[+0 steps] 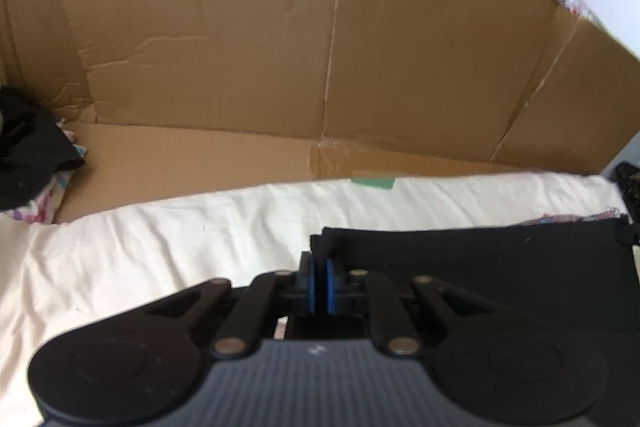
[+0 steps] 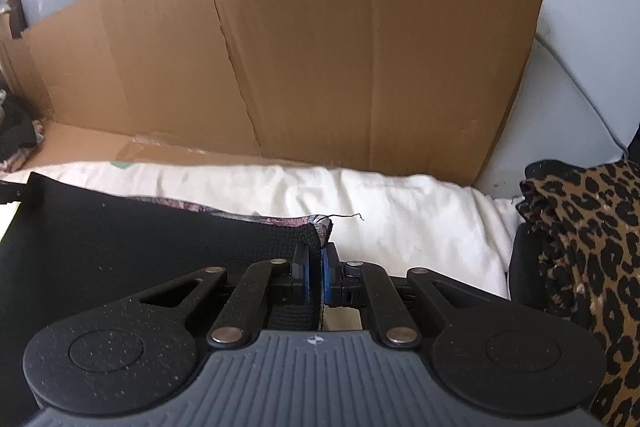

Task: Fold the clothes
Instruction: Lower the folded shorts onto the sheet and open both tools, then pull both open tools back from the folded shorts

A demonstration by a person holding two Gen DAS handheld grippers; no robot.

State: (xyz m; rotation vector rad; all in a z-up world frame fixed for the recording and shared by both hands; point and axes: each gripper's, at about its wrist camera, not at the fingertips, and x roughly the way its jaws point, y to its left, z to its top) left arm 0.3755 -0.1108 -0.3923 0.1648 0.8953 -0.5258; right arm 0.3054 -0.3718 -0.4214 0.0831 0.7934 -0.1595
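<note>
We hold the black garment (image 2: pixel 140 247) stretched across the lower middle of both views, over the cream sheet (image 1: pixel 160 239). The left gripper (image 1: pixel 319 287) is clamped on its left corner, the right gripper (image 2: pixel 316 279) on its right corner, where a patterned lining shows at the edge. To lay this fold well, we should keep both corners level and taut, lower them together and line the edges up before letting go. We count one cardboard screen (image 1: pixel 280 47) along the top, one sheet, one black garment, one leopard-print cloth (image 2: pixel 580 267) at right, two grippers.
</note>
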